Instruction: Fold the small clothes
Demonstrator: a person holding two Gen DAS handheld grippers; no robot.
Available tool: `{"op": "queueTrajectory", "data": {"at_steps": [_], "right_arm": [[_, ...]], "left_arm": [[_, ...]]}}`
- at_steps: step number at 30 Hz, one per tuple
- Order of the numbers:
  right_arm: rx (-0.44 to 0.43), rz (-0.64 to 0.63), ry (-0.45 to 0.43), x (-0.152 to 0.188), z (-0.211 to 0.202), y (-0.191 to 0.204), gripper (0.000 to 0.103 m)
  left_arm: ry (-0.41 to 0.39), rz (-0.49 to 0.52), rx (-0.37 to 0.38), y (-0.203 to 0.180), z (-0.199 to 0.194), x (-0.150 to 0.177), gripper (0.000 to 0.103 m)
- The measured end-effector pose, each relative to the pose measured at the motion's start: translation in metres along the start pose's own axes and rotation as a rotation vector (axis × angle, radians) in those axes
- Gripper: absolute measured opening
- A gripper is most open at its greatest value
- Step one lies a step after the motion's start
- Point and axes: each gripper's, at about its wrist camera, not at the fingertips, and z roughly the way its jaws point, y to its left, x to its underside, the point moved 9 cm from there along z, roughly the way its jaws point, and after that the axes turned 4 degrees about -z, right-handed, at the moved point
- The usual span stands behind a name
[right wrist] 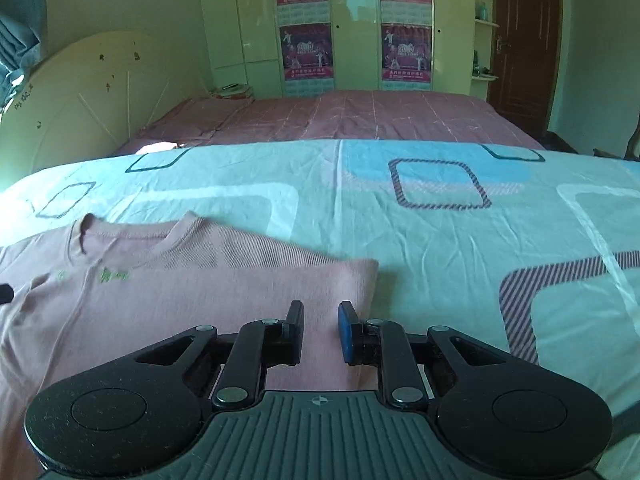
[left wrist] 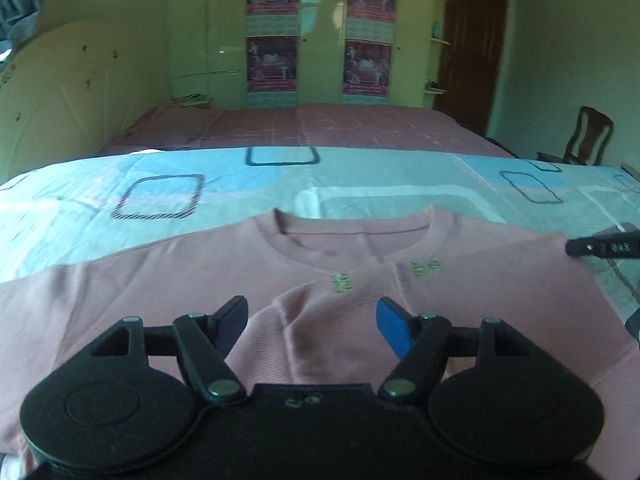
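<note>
A small pink sweater [left wrist: 200, 280] lies flat on the light blue patterned sheet [left wrist: 360, 176], collar away from me. Its right sleeve is folded in across the chest. My left gripper [left wrist: 312, 320] is open and empty, hovering over the middle of the sweater. In the right wrist view the sweater [right wrist: 160, 292] lies at the lower left. My right gripper [right wrist: 320, 328] is open a little and empty, over the sweater's folded right edge. The tip of the right gripper shows at the right edge of the left wrist view [left wrist: 604, 246].
The sheet [right wrist: 440, 240] covers the near bed, with bare cloth to the right of the sweater. A second bed with a pink cover [left wrist: 312, 124] lies beyond. A headboard [left wrist: 60, 96] stands left, a wardrobe [right wrist: 352, 28] behind, a chair [left wrist: 584, 136] at right.
</note>
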Motion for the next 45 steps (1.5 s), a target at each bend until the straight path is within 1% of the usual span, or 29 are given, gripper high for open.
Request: {"op": "queueTrajectory", "data": {"at_steps": [2, 3, 4, 5, 7, 9, 12, 13, 14, 16, 18, 20, 21, 22, 23, 24, 26, 28, 29, 30, 31, 33, 35, 37, 41, 42, 43, 44, 45], "right_arm": [[0.037, -0.005, 0.094, -0.001, 0.029, -0.008, 0.019], [0.04, 0.002, 0.101, -0.001, 0.035, -0.012, 0.019], [0.034, 0.013, 0.108, -0.001, 0.036, -0.014, 0.019], [0.033, 0.008, 0.115, -0.001, 0.034, -0.014, 0.019], [0.037, -0.038, 0.132, 0.008, 0.023, -0.01, 0.019], [0.019, -0.062, 0.14, 0.02, 0.004, -0.003, 0.019], [-0.009, -0.08, 0.144, 0.05, -0.027, 0.007, 0.02], [-0.022, -0.078, 0.145, 0.062, -0.032, 0.011, 0.019], [-0.019, -0.083, 0.123, 0.069, -0.037, 0.011, 0.019], [-0.011, -0.069, 0.103, 0.069, -0.048, 0.012, 0.02], [-0.023, -0.019, 0.028, 0.059, -0.069, 0.015, 0.019], [-0.03, -0.007, -0.006, 0.06, -0.083, 0.024, 0.019], [-0.029, -0.012, 0.002, 0.066, -0.085, 0.028, 0.019], [-0.029, -0.018, 0.042, 0.076, -0.082, 0.033, 0.019], [-0.019, -0.02, 0.09, 0.089, -0.075, 0.035, 0.019], [-0.012, -0.013, 0.087, 0.097, -0.072, 0.035, 0.019], [-0.003, 0.007, 0.081, 0.095, -0.075, 0.035, 0.019], [-0.001, 0.035, 0.036, 0.087, -0.086, 0.035, 0.019], [-0.002, 0.035, 0.01, 0.085, -0.091, 0.035, 0.019], [0.01, 0.025, 0.013, 0.087, -0.091, 0.036, 0.019], [0.019, 0.018, 0.063, 0.096, -0.084, 0.035, 0.019], [0.011, 0.008, 0.07, 0.103, -0.08, 0.037, 0.019], [0.02, 0.011, 0.076, 0.098, -0.085, 0.039, 0.019], [-0.001, 0.054, 0.037, 0.093, -0.095, 0.041, 0.019], [0.031, 0.073, 0.0, 0.092, -0.111, 0.048, 0.021], [0.033, 0.078, 0.001, 0.093, -0.113, 0.051, 0.031], [0.035, 0.087, -0.001, 0.094, -0.116, 0.053, 0.048], [0.034, 0.095, -0.005, 0.095, -0.118, 0.055, 0.052], [0.025, 0.105, -0.004, 0.095, -0.118, 0.059, 0.052]], "left_arm": [[0.073, 0.021, 0.02, -0.009, 0.026, 0.008, 0.07], [0.124, 0.021, 0.009, -0.009, 0.04, 0.016, 0.074], [0.099, 0.038, 0.003, -0.008, 0.042, 0.018, 0.08], [0.09, 0.051, 0.004, -0.008, 0.043, 0.02, 0.08], [0.093, 0.06, 0.002, -0.007, 0.035, 0.02, 0.077], [0.063, 0.058, 0.004, -0.006, 0.017, 0.021, 0.077], [0.051, 0.036, 0.03, -0.005, -0.007, 0.033, 0.076], [0.071, 0.047, 0.041, -0.006, -0.01, 0.041, 0.076], [0.127, 0.071, 0.04, -0.009, -0.007, 0.05, 0.077], [0.113, 0.112, 0.023, -0.011, -0.009, 0.053, 0.077], [0.095, 0.099, 0.022, -0.014, -0.019, 0.047, 0.074], [0.049, 0.088, 0.038, -0.018, -0.03, 0.042, 0.074], [0.044, 0.087, 0.043, -0.02, -0.033, 0.042, 0.074], [0.053, 0.087, 0.05, -0.021, -0.032, 0.046, 0.074], [0.088, 0.092, 0.054, -0.023, -0.028, 0.053, 0.074], [0.127, 0.098, 0.05, -0.023, -0.021, 0.061, 0.075], [0.104, 0.128, 0.045, -0.024, -0.021, 0.065, 0.078], [0.098, 0.093, 0.042, -0.022, -0.027, 0.059, 0.075], [0.088, 0.084, 0.047, -0.022, -0.03, 0.058, 0.076], [0.101, 0.087, 0.049, -0.021, -0.028, 0.061, 0.077], [0.122, 0.107, 0.046, -0.022, -0.025, 0.067, 0.077], [0.113, 0.154, 0.043, -0.025, -0.025, 0.07, 0.078], [0.118, 0.114, 0.059, -0.021, -0.029, 0.066, 0.077], [0.094, 0.051, 0.064, -0.01, -0.037, 0.062, 0.078], [0.062, -0.068, 0.002, 0.038, -0.06, 0.062, 0.078], [0.049, -0.099, -0.017, 0.055, -0.069, 0.063, 0.078], [0.033, -0.133, -0.041, 0.074, -0.079, 0.065, 0.078], [0.014, -0.168, -0.067, 0.096, -0.09, 0.067, 0.078], [-0.002, -0.201, -0.099, 0.118, -0.101, 0.069, 0.078]]}}
